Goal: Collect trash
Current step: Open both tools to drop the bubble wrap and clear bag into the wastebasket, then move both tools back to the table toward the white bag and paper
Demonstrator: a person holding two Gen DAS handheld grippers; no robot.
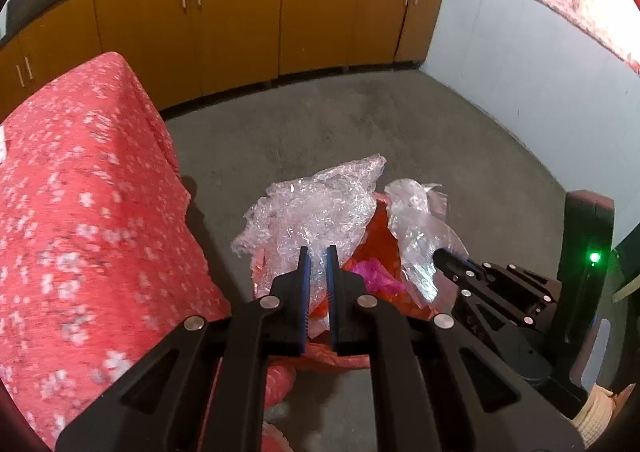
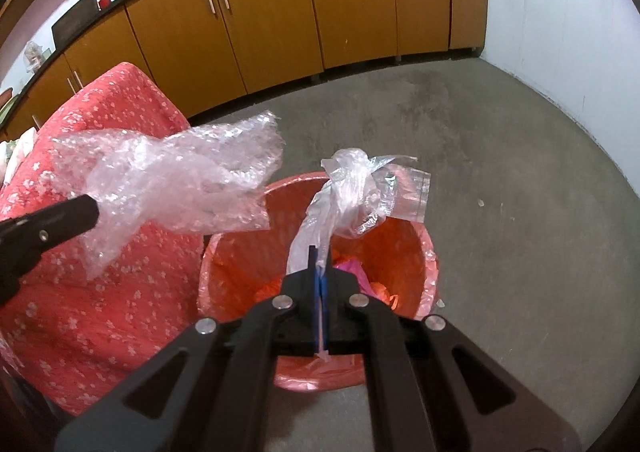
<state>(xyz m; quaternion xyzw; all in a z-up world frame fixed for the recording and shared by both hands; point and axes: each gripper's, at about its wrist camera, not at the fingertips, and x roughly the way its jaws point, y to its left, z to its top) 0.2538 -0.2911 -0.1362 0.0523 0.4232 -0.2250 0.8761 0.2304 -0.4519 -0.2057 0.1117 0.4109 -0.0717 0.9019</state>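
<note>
Plastic is what both claws are carrying, and both are up over the bin. The left claw [image 1: 318, 252] is pinched tight on a big crinkly sheet of bubble wrap [image 1: 316, 203], which sticks out past its tips and hangs partly over the rim and partly over the pink flowery cloth [image 1: 80, 211] beside it. The right claw [image 2: 320, 256] is squeezed nearly flat on a thin clear plastic bag [image 2: 352, 187], all knotted and scrunched, and that one sits right above the open mouth of the red bin [image 2: 424, 248]. The bin stands on the grey floor [image 2: 500, 171], touching the cloth-covered thing next to it, and it has a thin red liner inside. Some trash is already down there (something bright pink [image 2: 352, 264] and a few orange bits, hard to tell what). So I think this is the dropping step: the picking up is done and the letting go is not. Next, each claw needs to open so its piece falls inside. The right one looks ready. The left one should probably slide a bit more over the middle first, because the bubble wrap is wide and light and could catch on the rim or float down onto the cloth. The orange cupboards [image 2: 272, 11] along the wall are far away.
</note>
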